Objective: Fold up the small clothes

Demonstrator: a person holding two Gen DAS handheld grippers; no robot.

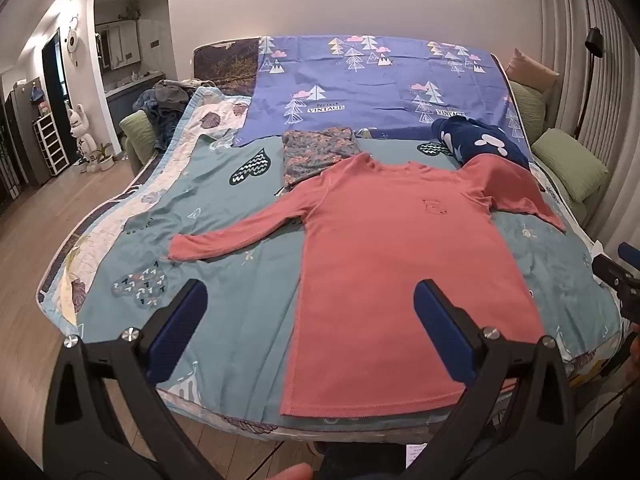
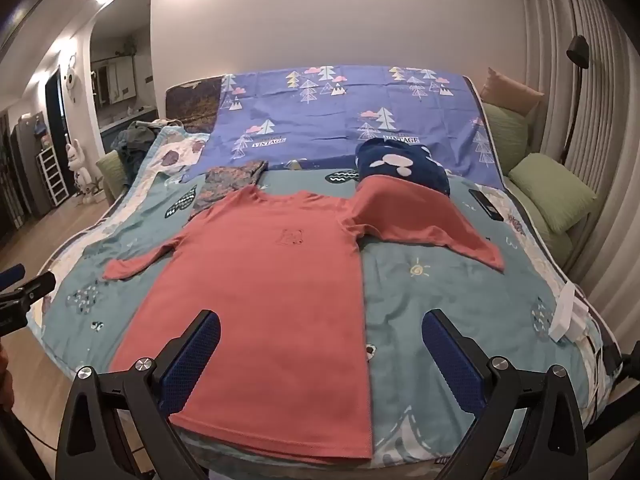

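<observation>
A coral long-sleeved shirt (image 1: 384, 248) (image 2: 272, 288) lies flat and face up on the bed, hem toward me, both sleeves spread out. Its right sleeve drapes over a navy garment with white shapes (image 1: 484, 142) (image 2: 400, 164). A folded floral piece (image 1: 316, 150) (image 2: 232, 184) rests by the collar. My left gripper (image 1: 310, 328) hovers open above the shirt's lower left hem, nothing between its blue pads. My right gripper (image 2: 320, 356) hovers open over the lower right hem, also holding nothing. Each gripper's tip shows at the edge of the other view.
The bed carries a teal patterned cover (image 1: 224, 248) (image 2: 448, 292) and a purple tree-print sheet (image 1: 360, 80) (image 2: 340, 112). Green cushions (image 2: 552, 192) line the right side, with a floor lamp (image 2: 576, 56) behind. White paper items (image 2: 568, 312) lie at the right bed edge. Wooden floor (image 1: 24, 264) is on the left.
</observation>
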